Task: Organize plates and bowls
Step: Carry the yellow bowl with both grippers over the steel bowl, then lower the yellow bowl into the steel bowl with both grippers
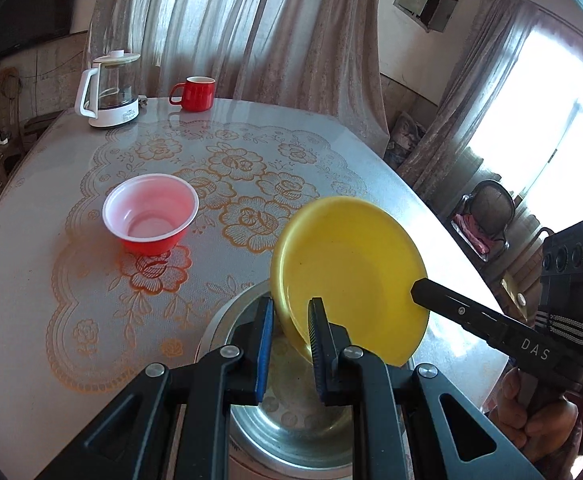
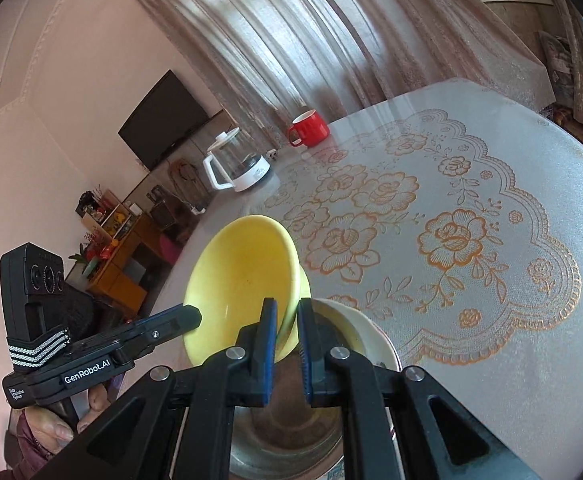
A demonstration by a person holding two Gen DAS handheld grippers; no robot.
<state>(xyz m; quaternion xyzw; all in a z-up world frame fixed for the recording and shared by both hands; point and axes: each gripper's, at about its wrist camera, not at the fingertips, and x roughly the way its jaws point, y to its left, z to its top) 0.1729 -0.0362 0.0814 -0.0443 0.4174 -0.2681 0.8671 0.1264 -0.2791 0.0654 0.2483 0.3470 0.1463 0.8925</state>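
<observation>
A yellow bowl (image 1: 351, 276) is held tilted on edge above a metal bowl (image 1: 291, 432) at the table's near edge. My left gripper (image 1: 291, 320) is shut on the yellow bowl's rim. My right gripper (image 2: 287, 316) is also shut on the yellow bowl (image 2: 243, 280), on the opposite rim; its finger (image 1: 451, 308) shows in the left wrist view. The metal bowl (image 2: 283, 440) lies below the right jaws. A red bowl (image 1: 151, 216) with a white inside stands upright on the table to the left.
A red mug (image 1: 195, 92) and a glass kettle (image 1: 109, 88) stand at the far edge of the lace-covered table (image 1: 251, 168). A white plate (image 2: 375, 344) lies beside the metal bowl. Curtains and a chair (image 1: 487, 216) are beyond the table.
</observation>
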